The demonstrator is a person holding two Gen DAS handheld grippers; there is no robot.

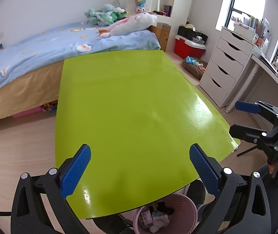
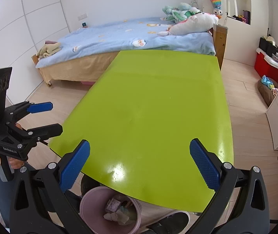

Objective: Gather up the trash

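A lime-green table [image 1: 129, 101] [image 2: 158, 101] fills the middle of both views, its top bare. Under its near edge stands a pink waste bin [image 1: 185, 204] [image 2: 92, 197] holding crumpled paper and wrappers [image 1: 154, 218] [image 2: 117, 210]. My left gripper [image 1: 140, 161] hovers open over the table's near edge, blue pads wide apart, nothing between them. My right gripper [image 2: 139, 156] is also open and empty above the near edge. Each gripper shows in the other's view, the right gripper [image 1: 236, 117] at the table's right and the left gripper [image 2: 55, 117] at its left, a hand on each handle.
A bed with a blue quilt [image 1: 51, 42] [image 2: 135, 37] and plush toys [image 1: 133, 22] lies beyond the table. A white drawer unit [image 1: 224, 66] and desk stand at the right, with a red box [image 1: 187, 46] [image 2: 265, 64] and a brown cushion [image 1: 193, 68] on the wood floor.
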